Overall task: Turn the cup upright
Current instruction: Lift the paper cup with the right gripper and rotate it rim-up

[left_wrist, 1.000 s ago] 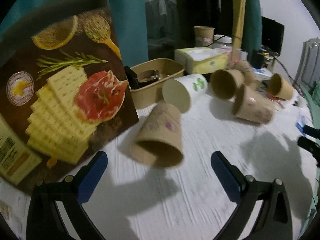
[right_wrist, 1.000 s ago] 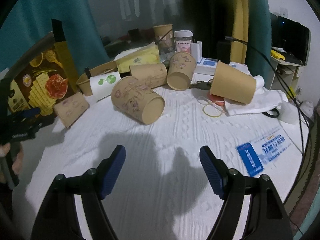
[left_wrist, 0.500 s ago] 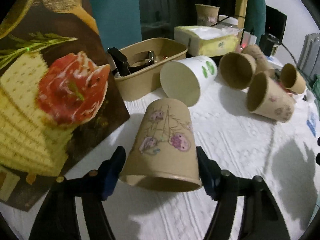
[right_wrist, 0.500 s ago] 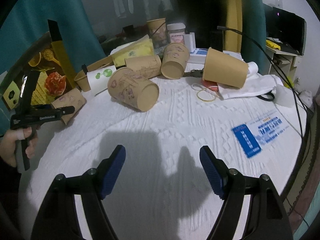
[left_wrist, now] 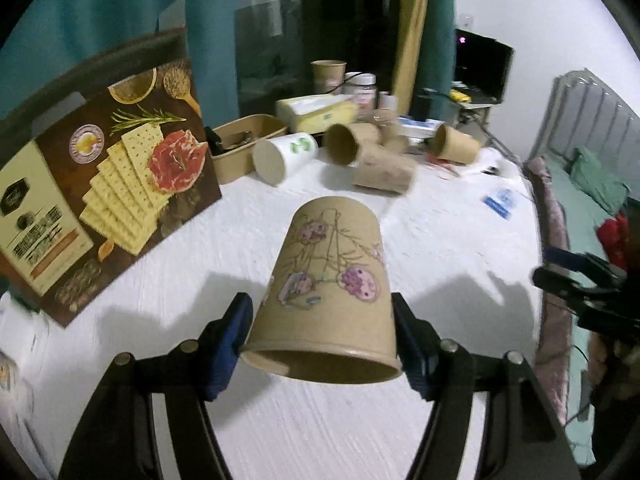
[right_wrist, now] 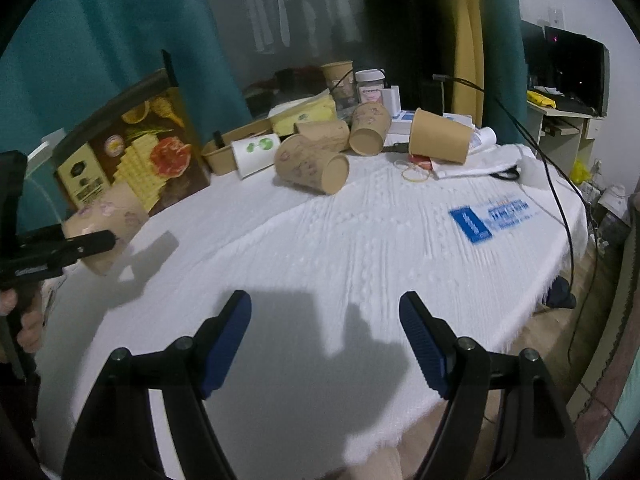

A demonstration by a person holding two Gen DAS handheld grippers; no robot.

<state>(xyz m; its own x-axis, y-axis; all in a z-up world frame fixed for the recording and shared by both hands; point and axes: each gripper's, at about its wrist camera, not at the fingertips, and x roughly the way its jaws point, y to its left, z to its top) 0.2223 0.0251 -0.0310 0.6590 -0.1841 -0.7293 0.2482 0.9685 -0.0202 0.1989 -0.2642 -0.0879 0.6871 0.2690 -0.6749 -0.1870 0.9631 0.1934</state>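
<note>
My left gripper [left_wrist: 322, 344] is shut on a brown paper cup with flower drawings [left_wrist: 330, 288]. It holds the cup off the white tablecloth [left_wrist: 440, 248], mouth toward the camera and base pointing away. The same cup shows in the right wrist view [right_wrist: 106, 226] at the far left, held by the left gripper [right_wrist: 86, 244]. My right gripper [right_wrist: 325, 340] is open and empty above the near part of the cloth [right_wrist: 360, 240].
Several paper cups lie on their sides at the back: a white one [left_wrist: 284, 156] and brown ones [left_wrist: 384, 168] [right_wrist: 312, 164] [right_wrist: 440, 136]. A cracker box [left_wrist: 104, 184] leans at the left. A brown tray [left_wrist: 244, 148], a tissue box [left_wrist: 316, 110] and a blue card [right_wrist: 488, 216] lie around.
My left gripper closed in around the flowered cup, shut on it and lifted it off the cloth. The right gripper stayed open and shifted only slightly.
</note>
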